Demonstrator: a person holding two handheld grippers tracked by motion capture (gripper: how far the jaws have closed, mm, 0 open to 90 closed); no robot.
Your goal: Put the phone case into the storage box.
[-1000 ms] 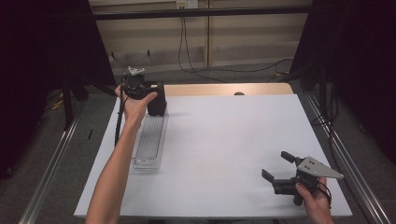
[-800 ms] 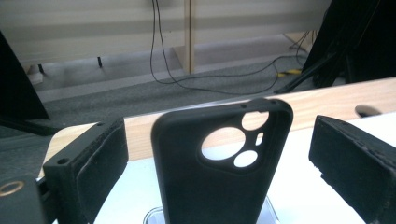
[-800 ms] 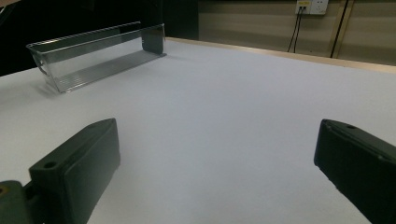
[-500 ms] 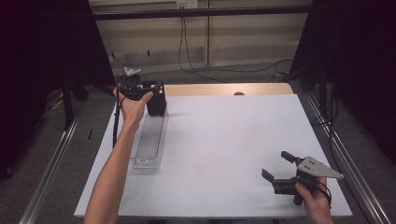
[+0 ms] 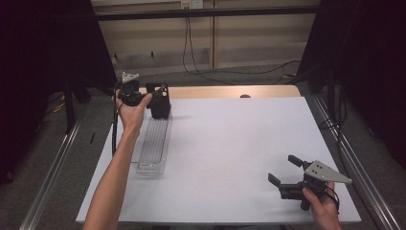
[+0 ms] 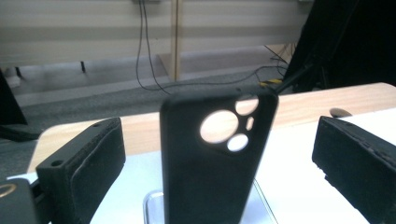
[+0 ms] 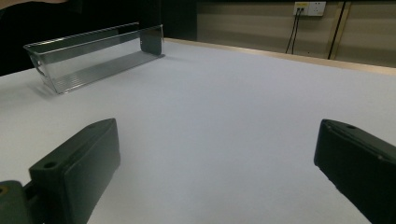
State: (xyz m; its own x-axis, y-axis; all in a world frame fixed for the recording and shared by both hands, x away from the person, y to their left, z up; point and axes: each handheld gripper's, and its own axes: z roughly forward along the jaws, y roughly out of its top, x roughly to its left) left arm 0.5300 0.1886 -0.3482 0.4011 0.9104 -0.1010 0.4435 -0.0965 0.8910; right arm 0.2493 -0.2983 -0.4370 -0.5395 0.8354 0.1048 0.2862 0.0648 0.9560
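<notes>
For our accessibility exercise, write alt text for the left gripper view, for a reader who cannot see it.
A black phone case with round camera cut-outs stands upright in a clear tray, between the open black jaws of the left gripper. Neither jaw touches it. Behind lie the white table and its wooden edge.

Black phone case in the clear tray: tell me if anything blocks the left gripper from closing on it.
Nothing visible does. The black phone case stands upright at the far end of the clear tray, between the left gripper's open jaws, with free gaps on both sides.

Phone case (image 6: 212, 154) upright in tray's (image 5: 152, 148) far end — table's (image 5: 230, 143) left.
</notes>
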